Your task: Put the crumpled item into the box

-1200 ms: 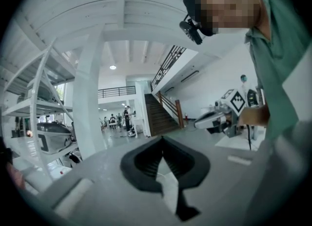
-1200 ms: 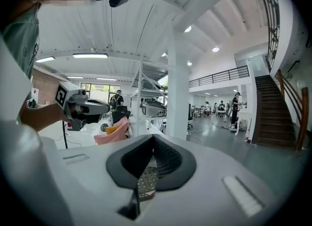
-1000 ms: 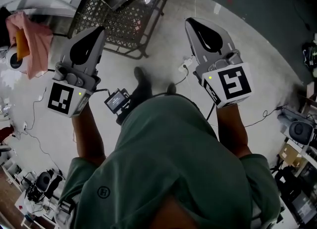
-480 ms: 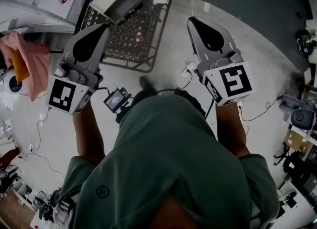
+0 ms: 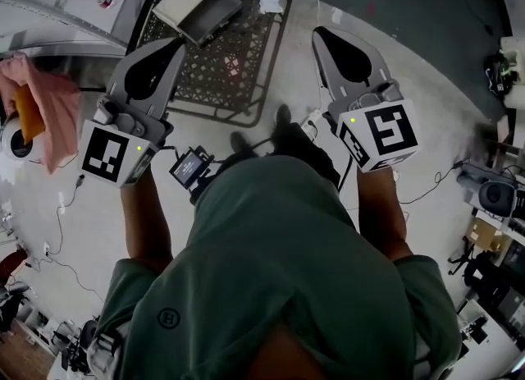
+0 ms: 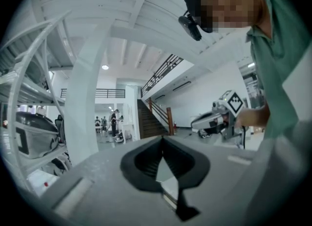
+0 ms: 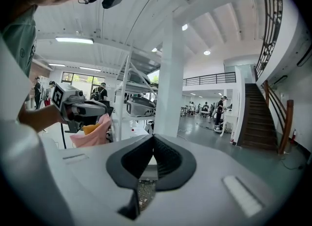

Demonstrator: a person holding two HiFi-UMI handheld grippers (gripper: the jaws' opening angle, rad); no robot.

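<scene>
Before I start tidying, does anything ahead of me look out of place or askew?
Yes. The box sits skewed on the far left of the black mesh surface, and a crumpled white item lies loose at its far right corner, outside the box.

Head view: from above, steeply down past the green shirt point(image 5: 287, 272), close onto the left gripper point(image 5: 171, 47) at 10 o'clock and the right gripper point(image 5: 323, 37) at 1 o'clock. Gripper views: near level along own jaws, each catching the other gripper sideways, both sharing the far staircase point(image 6: 155, 118).
</scene>
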